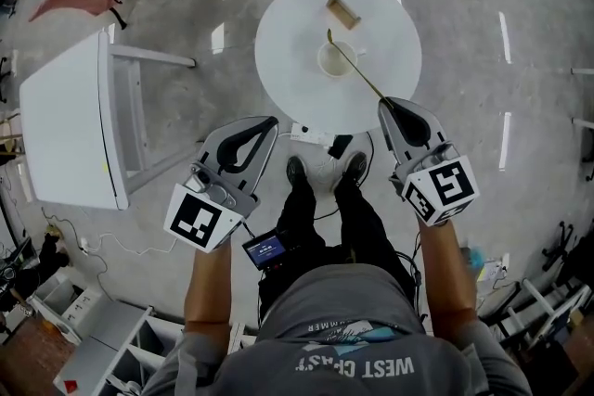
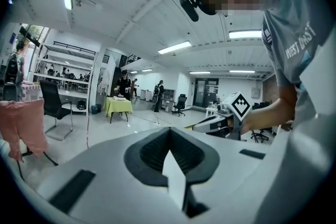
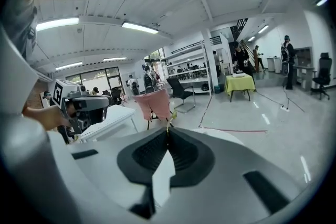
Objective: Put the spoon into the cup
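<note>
Right gripper (image 1: 386,105) clamped on the spoon (image 1: 358,70) handle at the table's (image 1: 286,60) near edge. Spoon slants across the cup (image 1: 332,61) at mid-table; contact unclear. Left gripper (image 1: 269,123) closed, empty, off the table's near-left edge.

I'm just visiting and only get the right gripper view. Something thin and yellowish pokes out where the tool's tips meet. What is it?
Observer: A gold spoon. The right tool pinches its handle end, as the head view shows.
Operator: Where's the cup?
Observer: A white cup stands on the round white table. In the head view the spoon crosses its right rim, with the bowl end past the far side.
Operator: And the other tool?
Observer: The left tool is shut on nothing, beside the table's near edge.
</note>
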`<state>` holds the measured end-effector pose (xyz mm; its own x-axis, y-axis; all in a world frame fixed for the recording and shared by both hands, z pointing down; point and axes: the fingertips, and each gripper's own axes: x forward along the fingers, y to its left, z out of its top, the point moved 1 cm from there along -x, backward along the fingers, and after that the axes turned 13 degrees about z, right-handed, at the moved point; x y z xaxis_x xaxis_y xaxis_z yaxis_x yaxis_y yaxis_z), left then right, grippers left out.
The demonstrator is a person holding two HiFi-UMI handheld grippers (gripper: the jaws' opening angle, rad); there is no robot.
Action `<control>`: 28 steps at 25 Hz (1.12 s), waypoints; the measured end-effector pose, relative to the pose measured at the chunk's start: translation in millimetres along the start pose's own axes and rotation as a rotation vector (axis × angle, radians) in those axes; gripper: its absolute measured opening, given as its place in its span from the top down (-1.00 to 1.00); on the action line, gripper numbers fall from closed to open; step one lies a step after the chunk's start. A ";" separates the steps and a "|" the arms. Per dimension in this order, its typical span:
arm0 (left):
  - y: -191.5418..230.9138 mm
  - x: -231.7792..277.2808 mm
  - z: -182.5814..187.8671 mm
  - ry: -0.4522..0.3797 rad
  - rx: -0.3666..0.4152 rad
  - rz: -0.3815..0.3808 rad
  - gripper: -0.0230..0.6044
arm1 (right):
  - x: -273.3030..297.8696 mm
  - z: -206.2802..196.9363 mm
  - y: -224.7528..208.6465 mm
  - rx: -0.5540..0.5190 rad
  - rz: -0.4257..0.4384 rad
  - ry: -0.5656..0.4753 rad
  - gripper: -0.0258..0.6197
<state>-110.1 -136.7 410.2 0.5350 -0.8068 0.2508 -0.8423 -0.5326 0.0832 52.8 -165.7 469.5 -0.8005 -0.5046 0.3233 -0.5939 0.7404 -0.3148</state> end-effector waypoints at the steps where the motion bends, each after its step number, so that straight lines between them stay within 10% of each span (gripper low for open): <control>1: 0.4 0.4 -2.1 0.005 -0.001 0.000 0.92 | 1.5 -3.6 -2.3 0.009 -0.003 0.005 0.91; 28: 10.1 19.3 -48.0 0.096 -0.051 0.002 0.92 | 29.2 -76.9 -40.0 0.153 -0.038 0.106 0.91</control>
<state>-111.5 -145.4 462.1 0.5266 -0.7782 0.3423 -0.8468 -0.5156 0.1306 59.4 -175.9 560.2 -0.7692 -0.4751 0.4273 -0.6352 0.6417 -0.4299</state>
